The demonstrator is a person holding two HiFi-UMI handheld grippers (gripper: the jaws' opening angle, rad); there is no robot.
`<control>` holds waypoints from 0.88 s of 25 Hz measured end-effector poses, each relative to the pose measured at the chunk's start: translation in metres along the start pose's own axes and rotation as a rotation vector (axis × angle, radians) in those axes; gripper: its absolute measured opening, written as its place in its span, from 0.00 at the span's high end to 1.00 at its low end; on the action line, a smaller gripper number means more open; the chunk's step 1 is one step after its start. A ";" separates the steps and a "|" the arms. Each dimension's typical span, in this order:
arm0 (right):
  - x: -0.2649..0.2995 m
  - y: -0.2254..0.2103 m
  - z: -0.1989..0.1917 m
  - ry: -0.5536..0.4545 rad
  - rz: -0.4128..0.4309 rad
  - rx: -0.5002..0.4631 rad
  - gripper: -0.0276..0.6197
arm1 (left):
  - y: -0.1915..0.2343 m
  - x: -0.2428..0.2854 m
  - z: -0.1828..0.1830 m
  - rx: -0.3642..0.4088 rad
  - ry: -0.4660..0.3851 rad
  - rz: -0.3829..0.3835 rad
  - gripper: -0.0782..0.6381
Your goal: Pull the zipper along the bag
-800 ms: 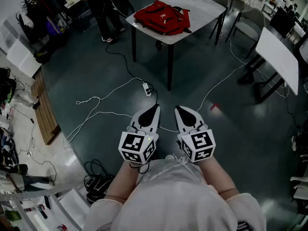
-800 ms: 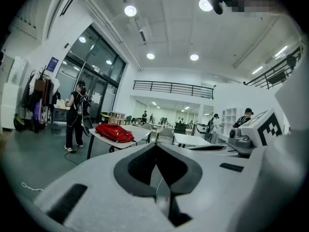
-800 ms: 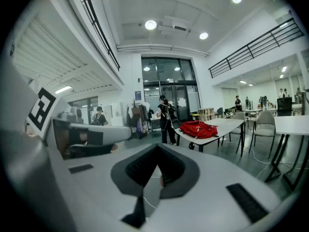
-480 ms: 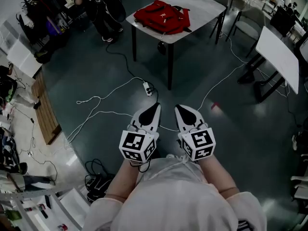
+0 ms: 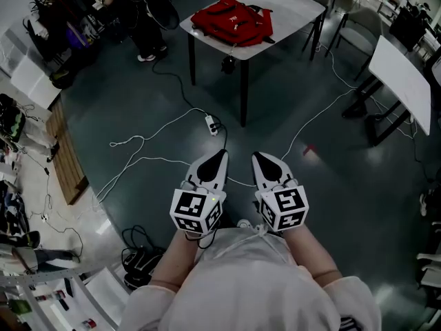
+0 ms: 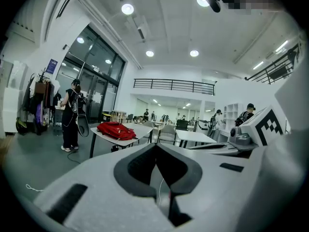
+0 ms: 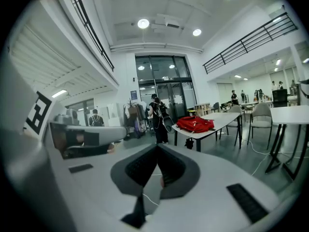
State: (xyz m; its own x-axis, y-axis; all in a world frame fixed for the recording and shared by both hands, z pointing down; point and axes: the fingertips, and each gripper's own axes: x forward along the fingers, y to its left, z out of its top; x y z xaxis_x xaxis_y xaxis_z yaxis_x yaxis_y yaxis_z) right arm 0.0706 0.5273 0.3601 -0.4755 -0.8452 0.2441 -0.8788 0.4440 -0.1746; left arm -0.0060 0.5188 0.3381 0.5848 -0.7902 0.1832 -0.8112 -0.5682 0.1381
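Close in at the person's waist, the left gripper point(image 5: 220, 157) and right gripper point(image 5: 258, 158) sit side by side, both sets of jaws pressed together on nothing. Beyond them a white cable point(image 5: 142, 141) snakes over the floor point(image 5: 337, 185). Farther off, the red bag point(image 5: 234, 23) lies on the desk point(image 5: 295, 7), well apart from both grippers.
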 end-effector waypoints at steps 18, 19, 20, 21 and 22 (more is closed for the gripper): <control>0.134 -0.055 0.019 0.060 -0.156 0.061 0.91 | 0.116 0.110 0.030 0.000 -0.009 -0.101 0.86; 0.148 -0.057 0.021 0.068 -0.167 0.066 0.91 | 0.128 0.119 0.033 -0.004 -0.005 -0.114 0.86; 0.163 -0.057 0.024 0.076 -0.177 0.069 0.91 | 0.141 0.129 0.037 -0.007 -0.001 -0.127 0.86; 0.178 -0.058 0.028 0.082 -0.185 0.070 0.91 | 0.153 0.139 0.042 -0.008 0.000 -0.139 0.86; 0.193 -0.058 0.033 0.084 -0.192 0.070 0.91 | 0.166 0.150 0.049 -0.007 0.000 -0.152 0.86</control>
State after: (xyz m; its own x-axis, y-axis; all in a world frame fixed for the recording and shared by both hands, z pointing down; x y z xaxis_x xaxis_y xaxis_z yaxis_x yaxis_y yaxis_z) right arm 0.0308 0.3285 0.3861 -0.3035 -0.8832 0.3576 -0.9502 0.2529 -0.1819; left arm -0.0538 0.2949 0.3404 0.7009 -0.6952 0.1593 -0.7132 -0.6798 0.1712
